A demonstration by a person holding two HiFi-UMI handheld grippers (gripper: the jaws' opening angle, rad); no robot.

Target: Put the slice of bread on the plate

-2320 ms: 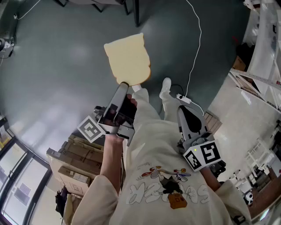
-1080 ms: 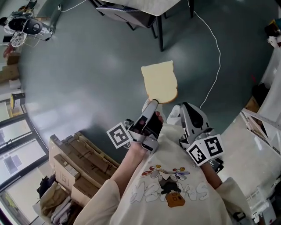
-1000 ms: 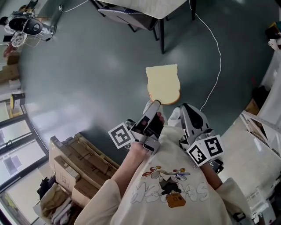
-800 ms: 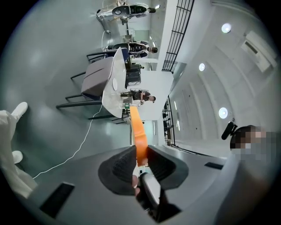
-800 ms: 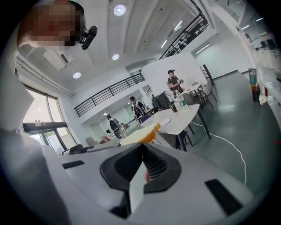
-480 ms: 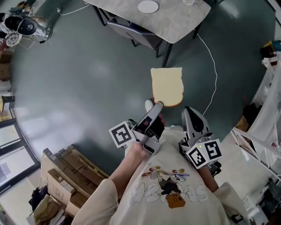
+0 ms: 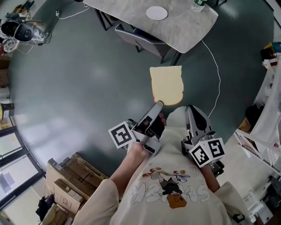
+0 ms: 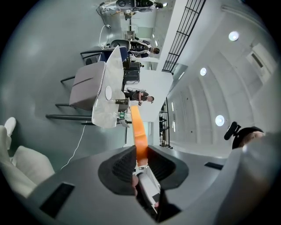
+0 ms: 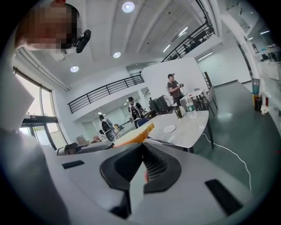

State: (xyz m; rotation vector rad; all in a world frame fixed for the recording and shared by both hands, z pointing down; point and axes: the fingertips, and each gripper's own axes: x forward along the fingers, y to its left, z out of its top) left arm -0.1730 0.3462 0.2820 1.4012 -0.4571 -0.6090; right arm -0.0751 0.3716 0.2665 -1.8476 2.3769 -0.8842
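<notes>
The slice of bread point(image 7: 167, 84) is clamped by its lower edge between the jaws of the left gripper point(image 7: 158, 104), at frame centre above the floor point(image 7: 83, 92). The jaws of the right gripper point(image 7: 190, 108) are closed together on nothing. The plate point(image 7: 156, 12) is located on the table point(image 7: 186, 27) at the top of the frame, well apart from the bread. A chair point(image 7: 139, 37) is set at the table's near edge. A white cable point(image 7: 217, 74) is laid across the floor at right.
</notes>
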